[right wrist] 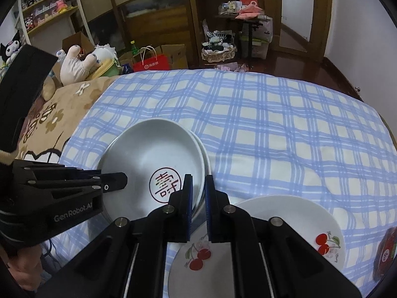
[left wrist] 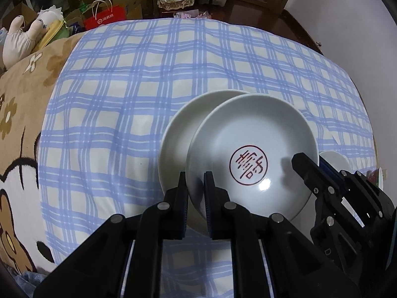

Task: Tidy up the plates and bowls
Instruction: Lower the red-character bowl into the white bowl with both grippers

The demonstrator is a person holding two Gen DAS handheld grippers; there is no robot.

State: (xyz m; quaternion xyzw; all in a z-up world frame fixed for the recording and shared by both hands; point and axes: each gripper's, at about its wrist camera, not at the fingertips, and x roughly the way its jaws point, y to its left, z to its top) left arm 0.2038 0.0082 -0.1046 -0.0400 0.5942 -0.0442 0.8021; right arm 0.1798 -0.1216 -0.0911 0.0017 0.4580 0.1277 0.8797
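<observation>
A white bowl with a red round seal (left wrist: 248, 136) (right wrist: 148, 154) hangs tilted over a second plain white bowl (left wrist: 178, 129) (right wrist: 205, 156) that lies on the blue plaid cloth (left wrist: 124, 99). My left gripper (left wrist: 195, 175) (right wrist: 121, 181) is shut on one side of the sealed bowl's rim. On the opposite rim my right gripper (right wrist: 198, 176) (left wrist: 312, 161) is shut as well. I cannot tell whether the two bowls touch. A white plate with red cherries (right wrist: 285, 218) lies under and to the right of the right gripper.
The plaid cloth (right wrist: 273, 124) covers a bed, with a brown flowered blanket (left wrist: 19, 99) along its left side. A red box (right wrist: 387, 253) sits at the right edge. Plush toys (right wrist: 77, 64), a red paper bag (right wrist: 151, 64) and shelves stand beyond the bed.
</observation>
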